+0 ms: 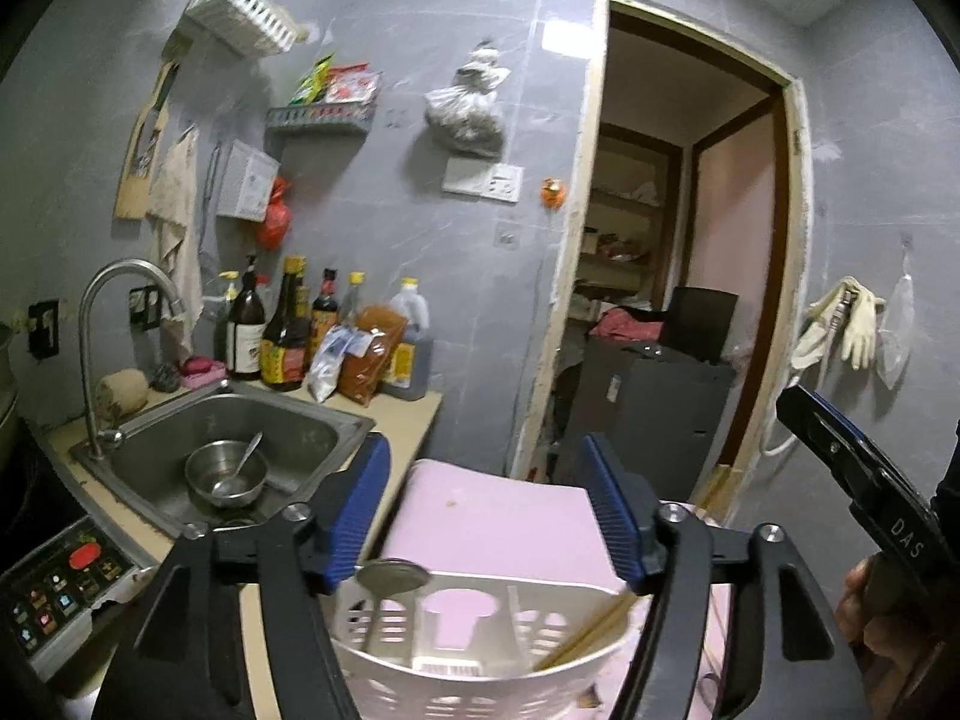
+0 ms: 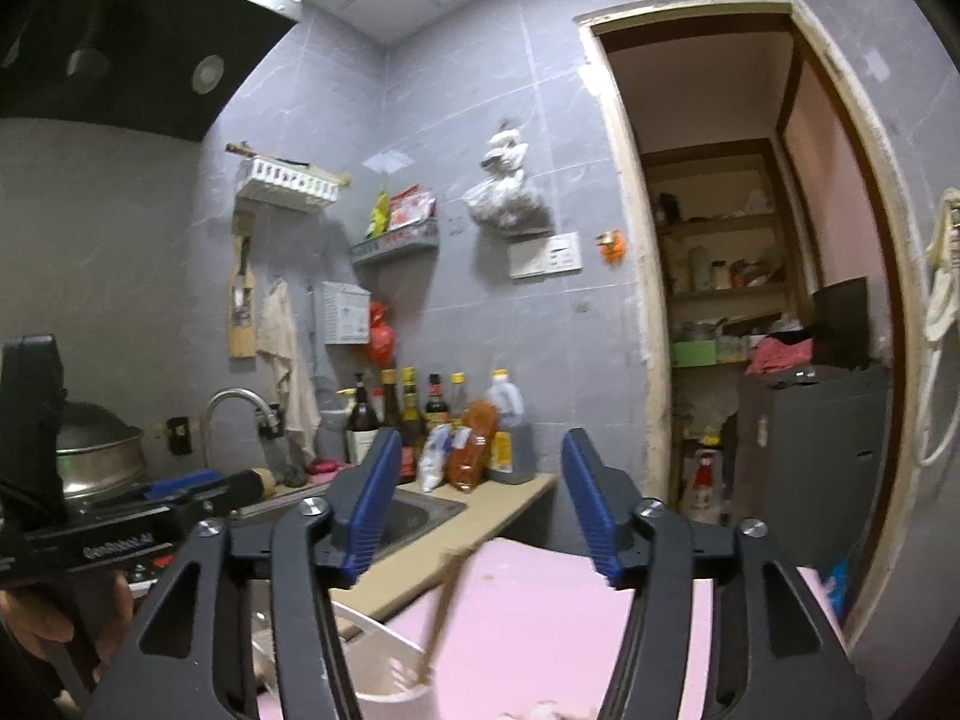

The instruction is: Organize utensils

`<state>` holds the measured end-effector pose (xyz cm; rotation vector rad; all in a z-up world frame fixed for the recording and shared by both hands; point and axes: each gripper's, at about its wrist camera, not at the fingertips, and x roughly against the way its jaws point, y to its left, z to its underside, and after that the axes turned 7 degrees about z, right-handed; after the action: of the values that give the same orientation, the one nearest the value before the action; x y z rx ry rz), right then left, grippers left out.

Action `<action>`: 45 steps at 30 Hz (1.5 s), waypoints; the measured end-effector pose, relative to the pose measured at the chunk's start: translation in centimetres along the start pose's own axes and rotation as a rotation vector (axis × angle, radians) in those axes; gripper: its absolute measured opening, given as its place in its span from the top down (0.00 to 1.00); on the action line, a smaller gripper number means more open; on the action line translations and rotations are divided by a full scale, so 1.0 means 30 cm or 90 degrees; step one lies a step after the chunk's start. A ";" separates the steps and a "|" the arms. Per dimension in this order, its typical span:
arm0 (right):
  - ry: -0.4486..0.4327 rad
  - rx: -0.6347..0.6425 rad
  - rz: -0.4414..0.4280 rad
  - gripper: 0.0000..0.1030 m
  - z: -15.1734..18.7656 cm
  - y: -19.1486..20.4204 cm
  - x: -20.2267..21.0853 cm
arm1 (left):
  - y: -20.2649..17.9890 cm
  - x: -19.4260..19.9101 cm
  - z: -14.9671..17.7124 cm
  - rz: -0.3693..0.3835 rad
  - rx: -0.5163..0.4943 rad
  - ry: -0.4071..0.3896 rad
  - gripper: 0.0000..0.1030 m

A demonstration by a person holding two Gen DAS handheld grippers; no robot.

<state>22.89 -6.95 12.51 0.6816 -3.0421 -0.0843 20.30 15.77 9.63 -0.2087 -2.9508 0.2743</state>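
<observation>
Chopsticks (image 1: 591, 630) and a spoon (image 1: 393, 577) stand in the white basket (image 1: 480, 684); left claw (image 1: 489, 516) and right claw (image 2: 480, 504) gape apart, gripping nothing.

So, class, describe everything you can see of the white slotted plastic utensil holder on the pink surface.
The white slotted plastic utensil holder looks like thin moulded plastic, with rows of slots in its curved wall and a large keyhole-shaped cut-out in its flat back. It stands upright on the pink surface, below the open left gripper. Inside lean a metal spoon, bowl uppermost, and wooden chopsticks resting against the rim. Neither gripper touches it.
</observation>
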 end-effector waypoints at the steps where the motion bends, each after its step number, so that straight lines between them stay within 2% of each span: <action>1: 0.001 -0.001 0.006 0.37 -0.002 -0.019 0.017 | -0.025 0.003 0.002 0.006 -0.004 -0.003 0.29; 3: 0.003 0.000 0.022 0.32 -0.002 -0.058 0.057 | -0.064 0.008 0.011 0.016 -0.009 -0.009 0.23; 5: 0.005 0.002 0.037 0.27 0.000 -0.094 0.096 | -0.098 0.009 0.023 0.026 -0.015 -0.013 0.22; 10: 0.021 0.011 0.077 0.15 0.019 -0.186 0.190 | -0.206 -0.002 0.079 0.063 -0.030 -0.002 0.08; 16: 0.043 0.024 0.123 0.00 0.068 -0.281 0.281 | -0.313 -0.041 0.161 0.107 -0.054 0.051 0.06; 22: 0.089 0.020 0.149 0.00 0.129 -0.371 0.314 | -0.386 -0.090 0.248 0.125 -0.085 0.113 0.06; 33: 0.240 0.001 0.168 0.01 0.265 -0.478 0.291 | -0.479 -0.208 0.432 0.162 -0.101 0.293 0.06; 41: 0.346 0.007 0.141 0.20 0.351 -0.491 0.252 | -0.508 -0.267 0.519 0.177 -0.104 0.391 0.08; 45: 0.407 0.009 0.109 0.36 0.392 -0.483 0.226 | -0.489 -0.313 0.541 0.192 -0.073 0.443 0.25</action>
<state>22.53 -22.37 0.00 0.3496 -2.4666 0.1333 24.72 -2.72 -4.70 -0.6246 -2.2373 0.0470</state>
